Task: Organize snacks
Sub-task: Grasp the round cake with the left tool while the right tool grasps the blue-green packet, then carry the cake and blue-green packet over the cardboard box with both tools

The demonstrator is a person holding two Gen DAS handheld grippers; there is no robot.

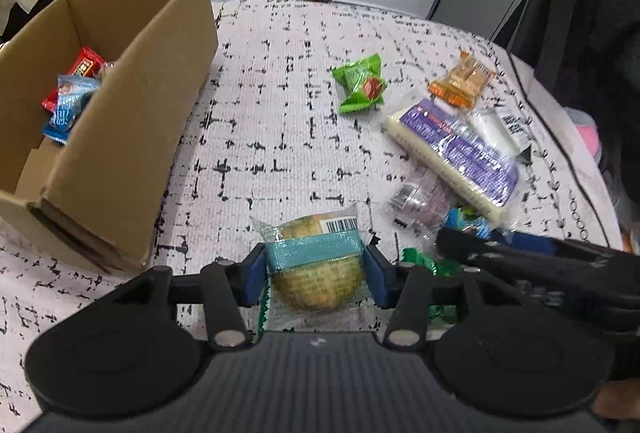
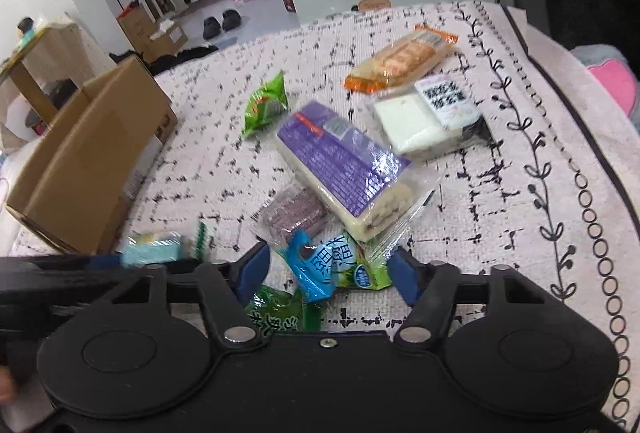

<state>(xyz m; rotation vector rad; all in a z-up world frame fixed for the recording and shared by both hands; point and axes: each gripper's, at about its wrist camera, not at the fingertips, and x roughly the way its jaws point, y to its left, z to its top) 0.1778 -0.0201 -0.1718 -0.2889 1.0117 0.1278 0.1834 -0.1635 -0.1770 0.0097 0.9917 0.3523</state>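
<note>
My left gripper (image 1: 316,255) is shut on a round bun packet (image 1: 316,273) with a teal band, its blue pads (image 1: 256,273) pressing both sides just above the cloth. The same packet (image 2: 156,249) shows at the left of the right wrist view. My right gripper (image 2: 330,257) stands open around a blue-and-green snack packet (image 2: 332,269); the left pad is a little apart from it. A dark green packet (image 2: 280,309) lies under it. The cardboard box (image 1: 120,113) at the left holds a red packet (image 1: 86,67) and a blue packet (image 1: 68,105).
On the patterned cloth (image 1: 280,113) lie a green packet (image 1: 360,85), an orange cracker packet (image 1: 460,81), a long purple pack (image 1: 456,149), a white packet (image 2: 420,121) and a small purple cake (image 2: 292,213). The right gripper's black body (image 1: 520,261) reaches in close beside my left one.
</note>
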